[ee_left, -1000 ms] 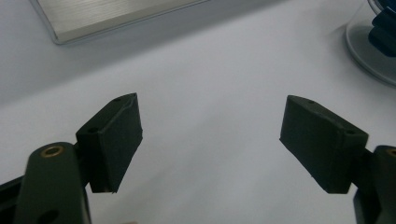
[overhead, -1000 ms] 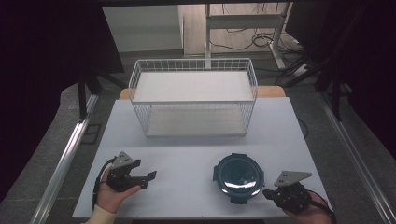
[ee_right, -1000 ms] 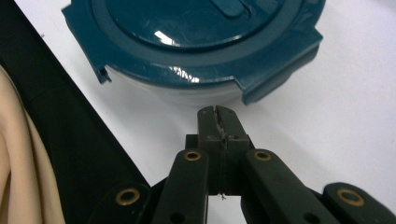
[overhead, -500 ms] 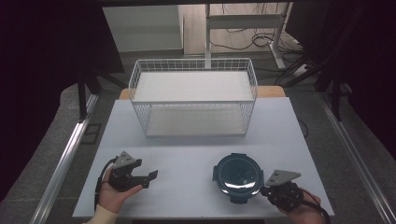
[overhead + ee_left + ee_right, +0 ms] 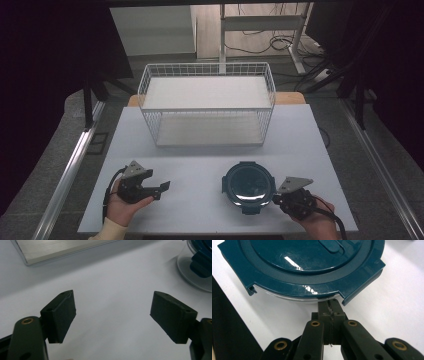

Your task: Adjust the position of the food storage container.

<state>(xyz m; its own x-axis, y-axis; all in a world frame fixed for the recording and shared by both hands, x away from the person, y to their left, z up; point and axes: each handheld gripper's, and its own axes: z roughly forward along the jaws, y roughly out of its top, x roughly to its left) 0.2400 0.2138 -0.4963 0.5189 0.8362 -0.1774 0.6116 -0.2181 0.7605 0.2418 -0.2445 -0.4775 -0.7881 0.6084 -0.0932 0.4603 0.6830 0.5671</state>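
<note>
Right gripper view: right gripper (image 5: 329,305), jaws together, under container lid (image 5: 307,267) rim; sideways slip could push container away.

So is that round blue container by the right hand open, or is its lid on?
Lid on. The dark blue lid sits flat over the container, its rim wrapping the clear bowl edge all round. Whether its clips are latched I cannot tell.

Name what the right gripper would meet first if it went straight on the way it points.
Probably the round container's dark blue lid: the shut right gripper points at its rim, tips just under the edge; contact unclear.
</note>
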